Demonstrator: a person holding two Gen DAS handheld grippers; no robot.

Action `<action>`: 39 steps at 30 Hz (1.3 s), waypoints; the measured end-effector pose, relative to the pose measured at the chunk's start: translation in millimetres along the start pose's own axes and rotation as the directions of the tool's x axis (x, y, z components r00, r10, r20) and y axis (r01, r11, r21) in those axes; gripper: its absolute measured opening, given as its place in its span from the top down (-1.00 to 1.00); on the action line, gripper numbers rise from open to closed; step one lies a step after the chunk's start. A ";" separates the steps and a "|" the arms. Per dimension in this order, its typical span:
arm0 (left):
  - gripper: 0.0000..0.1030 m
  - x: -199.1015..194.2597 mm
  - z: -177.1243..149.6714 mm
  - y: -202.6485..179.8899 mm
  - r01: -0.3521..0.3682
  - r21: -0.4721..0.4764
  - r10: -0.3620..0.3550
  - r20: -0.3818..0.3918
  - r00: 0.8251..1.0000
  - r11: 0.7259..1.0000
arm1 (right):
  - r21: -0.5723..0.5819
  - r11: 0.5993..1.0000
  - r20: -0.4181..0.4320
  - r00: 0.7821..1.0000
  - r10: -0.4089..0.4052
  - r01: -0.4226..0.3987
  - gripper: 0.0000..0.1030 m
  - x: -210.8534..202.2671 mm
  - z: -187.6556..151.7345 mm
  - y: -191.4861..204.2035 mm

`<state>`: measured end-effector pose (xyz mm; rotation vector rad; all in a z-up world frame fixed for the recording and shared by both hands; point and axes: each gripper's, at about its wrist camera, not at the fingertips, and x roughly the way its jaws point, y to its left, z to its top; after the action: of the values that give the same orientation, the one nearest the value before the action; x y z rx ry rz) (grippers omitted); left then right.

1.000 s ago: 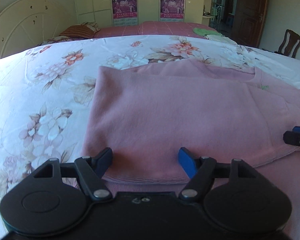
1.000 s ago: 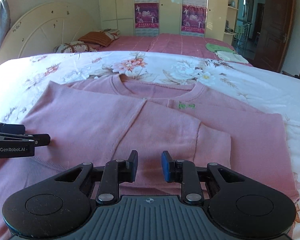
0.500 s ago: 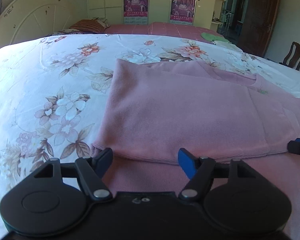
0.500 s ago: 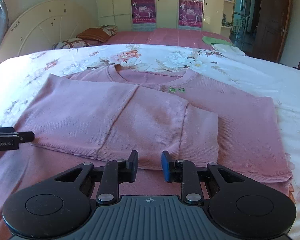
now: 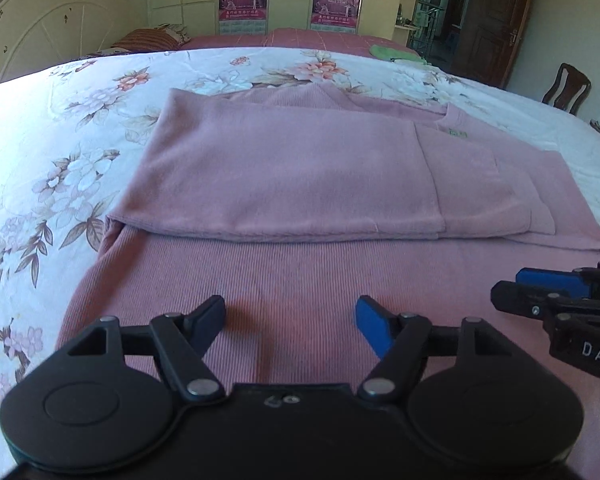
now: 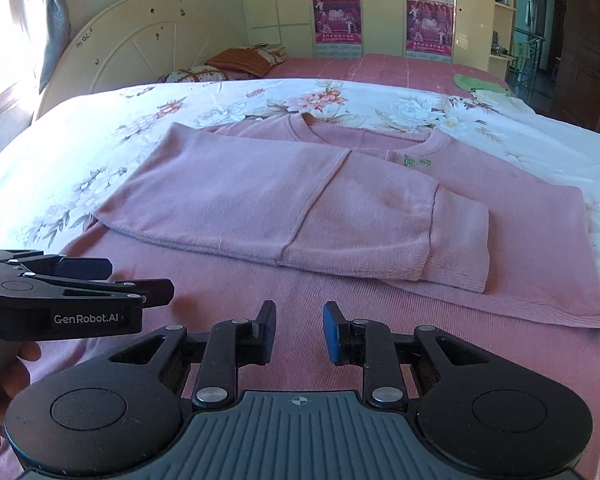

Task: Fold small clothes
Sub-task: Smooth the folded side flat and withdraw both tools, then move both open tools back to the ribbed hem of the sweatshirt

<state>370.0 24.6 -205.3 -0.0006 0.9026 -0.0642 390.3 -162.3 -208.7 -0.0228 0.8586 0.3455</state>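
A pink ribbed-knit sweater (image 5: 284,168) lies flat across the middle of both frames on a floral bedsheet (image 5: 60,152), its sleeves folded across the chest in a soft, flat rectangle. The left gripper (image 5: 290,314), at bottom centre of its own view, stands wide with only knit fabric below the gap; the right gripper (image 6: 299,330) stands narrow and empty over the hem. Compared with a second ago, both views have pulled back: more of the lower hem now shows beneath the folded sleeves. Only the right view shows the round collar (image 6: 364,136), a curtain (image 6: 54,20) at upper left and a fingertip under the left gripper's body; only the left view shows a wooden chair (image 5: 566,88) at right.
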 end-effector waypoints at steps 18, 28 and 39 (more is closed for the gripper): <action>-0.60 -41.1 -42.9 47.2 -0.199 -0.080 0.198 -0.019 0.980 0.977 | -0.080 0.988 0.019 0.991 -0.129 0.130 0.50 -58.8 -76.7 -91.9; -0.50 -79.5 -66.4 5.2 -0.030 0.010 0.030 0.026 0.999 0.999 | -0.039 0.999 0.054 0.998 0.039 -0.037 0.50 -80.7 -72.3 -7.1; -0.57 -84.3 -102.6 26.5 0.016 0.078 -0.017 0.010 1.000 0.997 | -0.016 0.998 -0.022 0.998 -0.055 0.055 0.50 -72.2 -107.7 42.8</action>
<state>238.9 58.5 -203.4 0.0642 0.8892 -0.1145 254.3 -159.8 -220.5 -0.0645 0.8756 0.3010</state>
